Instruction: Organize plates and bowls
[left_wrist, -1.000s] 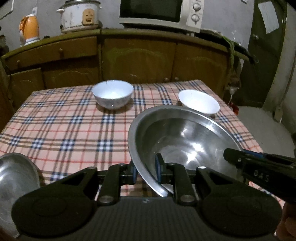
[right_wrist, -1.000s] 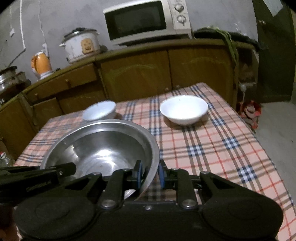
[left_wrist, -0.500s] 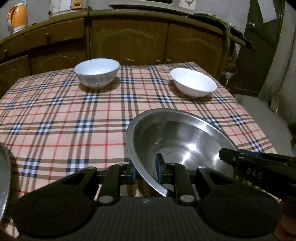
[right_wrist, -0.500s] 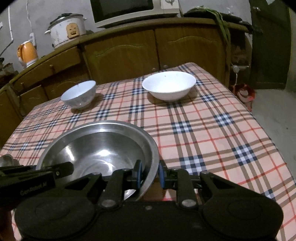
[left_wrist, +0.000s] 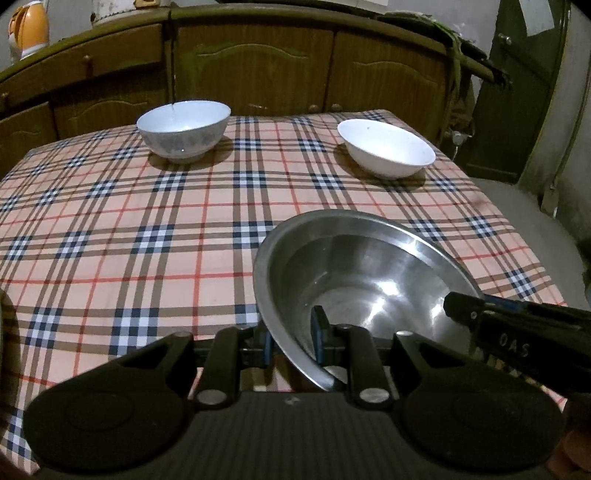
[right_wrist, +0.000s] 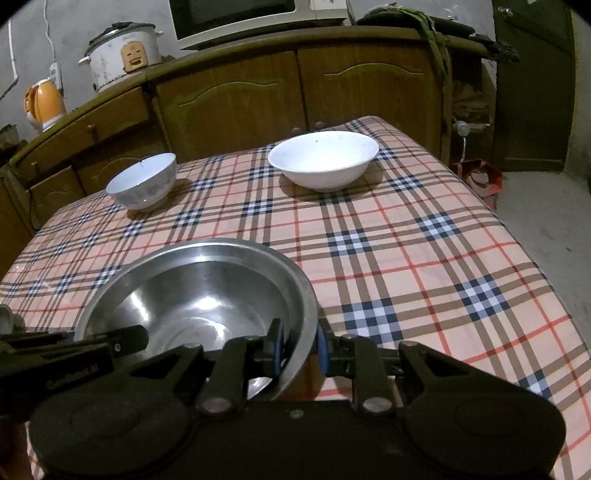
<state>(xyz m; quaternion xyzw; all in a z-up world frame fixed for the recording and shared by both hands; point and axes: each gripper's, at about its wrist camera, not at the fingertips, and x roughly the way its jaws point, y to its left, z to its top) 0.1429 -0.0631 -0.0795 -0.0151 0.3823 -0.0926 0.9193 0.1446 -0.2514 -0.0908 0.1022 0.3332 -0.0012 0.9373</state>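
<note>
Your left gripper (left_wrist: 291, 338) and right gripper (right_wrist: 298, 347) each pinch opposite rims of the steel bowl (left_wrist: 365, 280), steadying it level. The two white bowls lie well beyond your jaws on the checked tablecloth (left_wrist: 147, 229).

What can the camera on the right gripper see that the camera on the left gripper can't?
Only the right wrist view shows the microwave, the whole rice cooker with its lid, and a red bag on the floor.

Only the left wrist view shows paper stuck on the door.

Both show the steel bowl, gripped on opposite sides of its rim by the left gripper and the right gripper, two white bowls on the checked tablecloth, the orange kettle and the wooden cabinets.
</note>
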